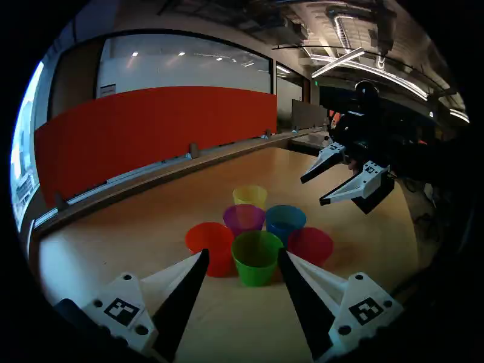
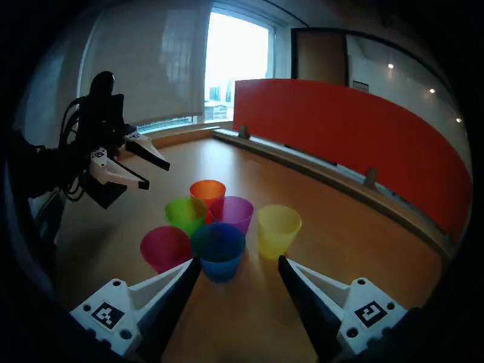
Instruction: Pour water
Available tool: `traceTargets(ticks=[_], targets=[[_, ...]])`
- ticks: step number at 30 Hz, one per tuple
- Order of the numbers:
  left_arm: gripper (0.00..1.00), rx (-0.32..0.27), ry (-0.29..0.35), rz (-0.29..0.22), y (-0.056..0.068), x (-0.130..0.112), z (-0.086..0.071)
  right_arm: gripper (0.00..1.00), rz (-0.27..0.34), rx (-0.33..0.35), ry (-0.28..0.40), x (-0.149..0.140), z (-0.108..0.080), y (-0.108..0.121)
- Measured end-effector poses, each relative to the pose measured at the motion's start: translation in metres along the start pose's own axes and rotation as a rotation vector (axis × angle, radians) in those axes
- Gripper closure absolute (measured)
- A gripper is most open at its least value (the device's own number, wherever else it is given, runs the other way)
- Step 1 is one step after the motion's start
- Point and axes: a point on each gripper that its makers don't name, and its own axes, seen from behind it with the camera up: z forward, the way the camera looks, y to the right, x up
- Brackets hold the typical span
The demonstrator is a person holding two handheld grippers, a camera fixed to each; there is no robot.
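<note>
Cups (image 1: 254,257) clustered on wooden table (image 1: 151,224), orange partition (image 1: 151,133) behind, left hand-held gripper (image 1: 243,251) and right hand-held gripper (image 2: 239,260) agape, empty

Cups (image 1: 244,216) together on table (image 1: 145,227)

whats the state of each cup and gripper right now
left gripper: open, holding nothing
right gripper: open, holding nothing
orange cup: upright
green cup: upright
purple cup: upright
blue cup: upright
yellow cup: upright
pink cup: upright
</note>
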Motion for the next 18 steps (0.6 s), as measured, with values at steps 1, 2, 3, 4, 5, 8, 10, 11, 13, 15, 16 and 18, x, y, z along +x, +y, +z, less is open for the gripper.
traceTargets(ticks=[1, 2, 3, 4, 5, 8, 10, 11, 13, 15, 16, 18], targets=[[0.17, -0.002, -0.005, 0.002, 0.001, -0.001, 0.002, 0.01, 0.000, 0.003, -0.002, -0.001, 0.001, -0.001], [0.17, -0.004, -0.010, 0.003, 0.001, -0.003, 0.003, 0.01, 0.000, 0.007, -0.003, -0.002, 0.003, -0.001], [0.17, -0.006, -0.015, 0.005, 0.002, -0.004, 0.005, 0.01, -0.001, 0.010, -0.005, -0.003, 0.005, -0.002], [0.17, -0.009, -0.020, 0.006, 0.003, -0.006, 0.006, 0.01, -0.001, 0.012, -0.008, -0.004, 0.006, -0.002], [0.17, -0.012, -0.026, 0.008, 0.003, -0.007, 0.008, 0.01, -0.002, 0.014, -0.011, -0.005, 0.008, -0.003], [0.17, -0.020, -0.041, 0.016, 0.006, -0.012, 0.012, 0.01, -0.003, 0.022, -0.017, -0.007, 0.012, -0.004], [0.17, -0.023, -0.049, 0.022, 0.007, -0.014, 0.014, 0.01, -0.003, 0.027, -0.023, -0.009, 0.015, -0.006], [0.17, -0.025, -0.053, 0.025, 0.007, -0.015, 0.015, 0.01, -0.003, 0.030, -0.027, -0.011, 0.016, -0.006], [0.17, -0.029, -0.061, 0.029, 0.007, -0.018, 0.017, 0.01, -0.004, 0.034, -0.034, -0.013, 0.019, -0.007], [0.17, -0.033, -0.070, 0.032, 0.008, -0.020, 0.019, 0.01, -0.006, 0.039, -0.040, -0.015, 0.022, -0.008], [0.17, -0.036, -0.075, 0.033, 0.008, -0.022, 0.020, 0.01, -0.007, 0.041, -0.042, -0.016, 0.023, -0.009], [0.17, -0.040, -0.086, 0.036, 0.009, -0.025, 0.021, 0.01, -0.010, 0.044, -0.048, -0.017, 0.026, -0.010]])
